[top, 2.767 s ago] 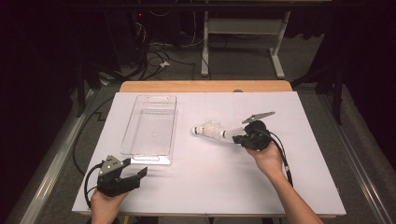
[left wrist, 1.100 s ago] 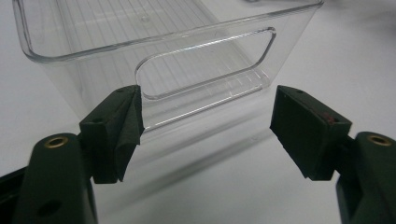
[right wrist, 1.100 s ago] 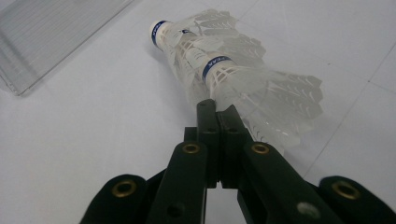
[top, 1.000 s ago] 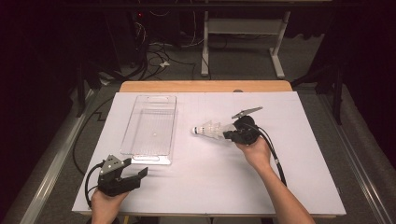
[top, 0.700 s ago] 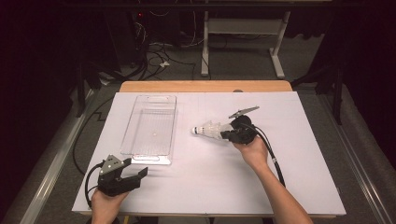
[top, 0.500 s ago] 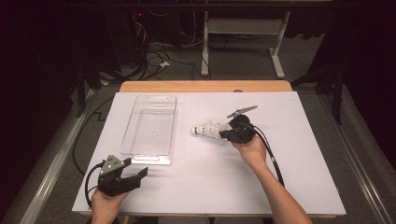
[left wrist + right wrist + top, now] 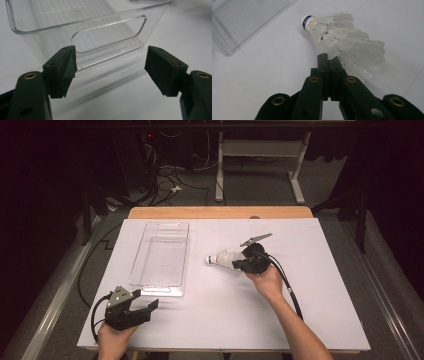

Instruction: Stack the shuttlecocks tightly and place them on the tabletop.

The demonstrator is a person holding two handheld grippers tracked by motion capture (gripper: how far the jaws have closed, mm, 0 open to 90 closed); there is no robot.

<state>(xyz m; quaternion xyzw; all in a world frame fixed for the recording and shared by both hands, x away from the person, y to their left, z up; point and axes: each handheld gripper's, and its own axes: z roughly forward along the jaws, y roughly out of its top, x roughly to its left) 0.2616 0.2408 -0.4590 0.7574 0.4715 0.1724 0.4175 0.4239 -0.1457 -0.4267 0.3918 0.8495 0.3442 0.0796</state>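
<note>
1. The white-covered table carries everything.
2. A clear plastic bin sits left of centre, open side up.
3. The left gripper rests near the table's front edge, jaws spread wide and holding nothing, pointed at the bin's near end wall.
4. The right gripper has its jaws pinched tight on the feathered skirt of a white shuttlecock, mid-table, right of the bin, cork tip towards it.
</note>
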